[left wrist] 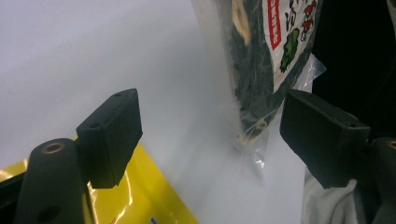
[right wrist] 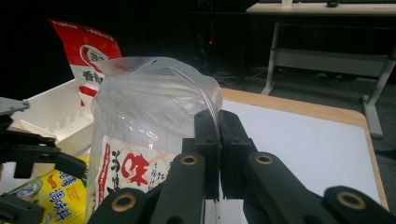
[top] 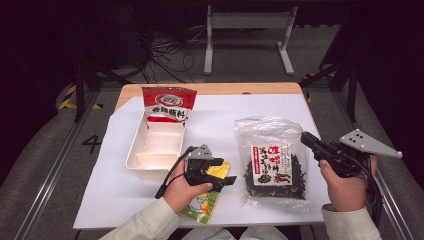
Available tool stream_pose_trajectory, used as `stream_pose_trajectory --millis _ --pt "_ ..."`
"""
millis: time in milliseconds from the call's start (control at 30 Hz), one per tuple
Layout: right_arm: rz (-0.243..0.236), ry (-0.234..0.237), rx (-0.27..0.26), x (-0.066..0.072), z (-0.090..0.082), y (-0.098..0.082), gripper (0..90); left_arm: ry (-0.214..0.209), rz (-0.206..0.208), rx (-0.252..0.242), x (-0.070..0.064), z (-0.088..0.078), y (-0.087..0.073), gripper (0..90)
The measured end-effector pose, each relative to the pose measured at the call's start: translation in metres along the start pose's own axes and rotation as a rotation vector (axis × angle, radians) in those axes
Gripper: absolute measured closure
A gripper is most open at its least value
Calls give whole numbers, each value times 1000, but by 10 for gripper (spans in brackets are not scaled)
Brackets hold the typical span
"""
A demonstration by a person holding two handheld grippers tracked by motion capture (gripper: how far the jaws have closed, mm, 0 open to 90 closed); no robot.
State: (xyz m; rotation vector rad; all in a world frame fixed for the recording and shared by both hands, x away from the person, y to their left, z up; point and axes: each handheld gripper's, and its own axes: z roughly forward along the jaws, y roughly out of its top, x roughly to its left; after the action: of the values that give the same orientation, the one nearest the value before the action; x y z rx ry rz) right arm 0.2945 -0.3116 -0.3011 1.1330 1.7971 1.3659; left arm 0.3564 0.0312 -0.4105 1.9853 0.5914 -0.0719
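The right gripper (right wrist: 218, 122) has its jaws clamped on the clear seaweed bag (top: 270, 161) at the counter's (top: 320, 200) four o'clock, while the left gripper (left wrist: 210, 135), jaws wide and empty, hovers over the yellow packet (top: 207, 199).

Clear glossy plastic seaweed bag (top: 270, 157), shiny yellow foil packet (left wrist: 140, 196), smooth white sheet (top: 220, 120) over wooden table (top: 200, 89)
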Motion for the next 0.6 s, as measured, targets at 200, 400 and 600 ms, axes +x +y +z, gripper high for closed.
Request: stream_pose_trajectory --millis 200,400,600 --pt "-14 19 -11 6 -4 3 870 -13 24 -42 -3 13 11 227" --pt "-18 35 -18 8 -4 4 868 -47 52 -73 -4 26 17 236" --pt "-19 43 -20 10 -4 3 866 -75 63 -62 -5 40 16 250"
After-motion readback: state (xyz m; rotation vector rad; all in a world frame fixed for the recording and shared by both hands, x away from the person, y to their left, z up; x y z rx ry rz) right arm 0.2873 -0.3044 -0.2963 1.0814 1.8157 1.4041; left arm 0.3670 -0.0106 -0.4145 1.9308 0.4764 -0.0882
